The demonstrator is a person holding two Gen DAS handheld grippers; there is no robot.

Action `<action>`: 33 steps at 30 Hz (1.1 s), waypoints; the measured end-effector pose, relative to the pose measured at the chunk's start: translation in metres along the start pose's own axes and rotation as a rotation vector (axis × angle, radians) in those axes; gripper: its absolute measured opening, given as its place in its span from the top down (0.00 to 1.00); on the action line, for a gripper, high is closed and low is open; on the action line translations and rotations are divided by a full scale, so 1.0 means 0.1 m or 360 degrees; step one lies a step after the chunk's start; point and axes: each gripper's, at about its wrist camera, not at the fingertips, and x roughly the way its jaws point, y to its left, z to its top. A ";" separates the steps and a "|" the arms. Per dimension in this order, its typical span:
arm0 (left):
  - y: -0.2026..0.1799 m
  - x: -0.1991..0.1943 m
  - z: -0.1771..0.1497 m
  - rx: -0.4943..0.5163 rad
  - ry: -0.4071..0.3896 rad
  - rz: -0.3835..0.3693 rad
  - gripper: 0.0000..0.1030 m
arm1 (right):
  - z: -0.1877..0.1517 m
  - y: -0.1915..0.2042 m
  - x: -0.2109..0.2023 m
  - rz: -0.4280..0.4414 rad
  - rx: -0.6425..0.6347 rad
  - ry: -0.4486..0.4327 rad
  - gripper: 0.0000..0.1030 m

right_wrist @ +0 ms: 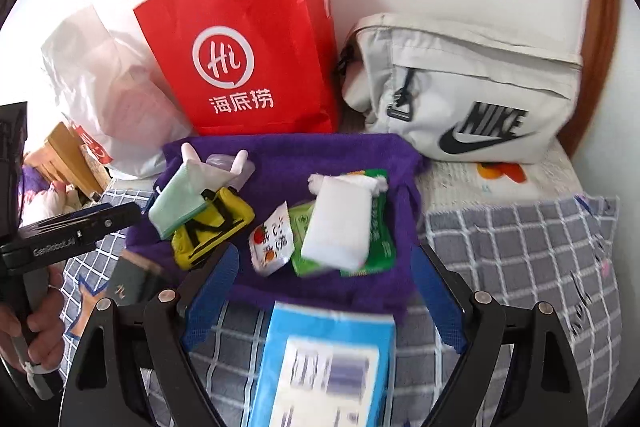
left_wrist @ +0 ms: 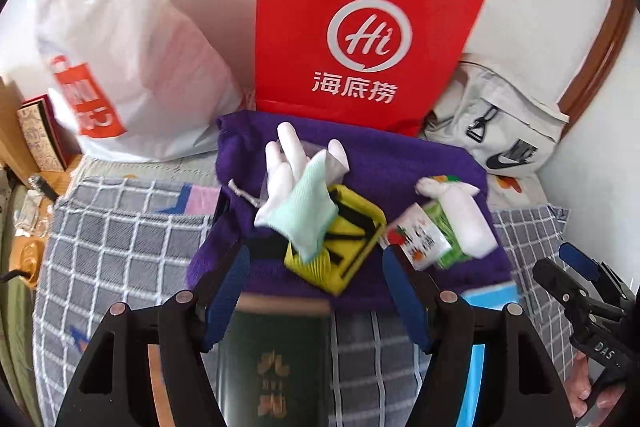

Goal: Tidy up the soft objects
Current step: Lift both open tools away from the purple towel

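- the left fingers [left_wrist: 316, 291] stand spread with nothing between the blue pads; below and between them lies a dark green hardcover book [left_wrist: 276, 359] on the bed, untouched.
- the right fingers [right_wrist: 326, 291] are spread wider and pinch nothing; a light blue printed box [right_wrist: 324, 363] lies between and beneath them, clear of both pads.
- ahead of both pairs of fingers a folded purple towel [right_wrist: 340, 159] lies on the grey checked bed cover [right_wrist: 520, 251], carrying the soft things.
- just beyond the left fingertips: a white glove [left_wrist: 288, 163] under a mint green knitted cloth [left_wrist: 308, 211], both resting on a yellow pouch with black straps [left_wrist: 352, 247].
- just beyond the right fingertips: a white rolled cloth [right_wrist: 340, 227] lying over a green snack packet [right_wrist: 380, 247], with a small white sachet printed with fruit [right_wrist: 272, 243] touching it on the left.
- judged step: both fingers are empty and between picks, with the soft items gathered on the towel.
- next move, as a judgement: choose one loose soft piece, likely the mint cloth or the white roll, and bring the open fingers down around it, pinching fabric alone and not the pouch or packets underneath.
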 end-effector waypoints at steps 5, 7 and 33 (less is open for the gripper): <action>-0.10 -0.47 -0.27 0.0040 -0.0046 0.0010 0.34 | -0.23 0.08 -0.38 -0.0109 -0.0031 -0.0047 0.15; -0.13 -0.67 -0.39 0.0055 -0.0074 0.0022 0.33 | -0.35 0.09 -0.53 -0.0084 -0.0008 -0.0055 0.15; -0.35 -2.09 -1.98 0.0051 -0.0274 0.0193 0.09 | -1.88 0.40 -2.23 -0.0085 -0.0021 -0.0249 0.00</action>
